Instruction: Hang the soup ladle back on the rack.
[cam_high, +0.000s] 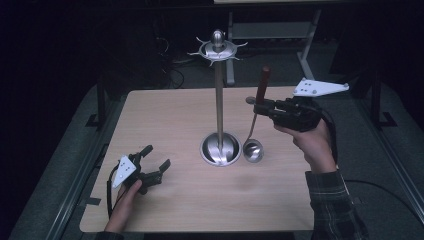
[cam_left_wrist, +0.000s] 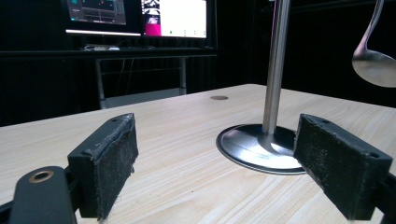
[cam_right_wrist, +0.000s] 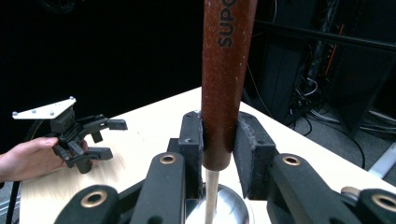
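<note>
Right gripper (cam_high: 256, 104) has its jaws clamped on the reddish-brown handle of a steel ladle (cam_high: 253, 150), held upright just right of the polished steel utensil stand (cam_high: 219, 105) with the bowl hanging beside the stand's round base. In the right gripper view the handle's top is cut off and its lettering only partly readable. Left gripper (cam_high: 155, 157), jaws apart with nothing between them, rests on the light wooden table (cam_high: 190, 200) well left of the stand.

left hand-held gripper (cam_high: 156, 157): jaws apart, low | right hand-held gripper (cam_high: 261, 106): clamped, raised
</note>
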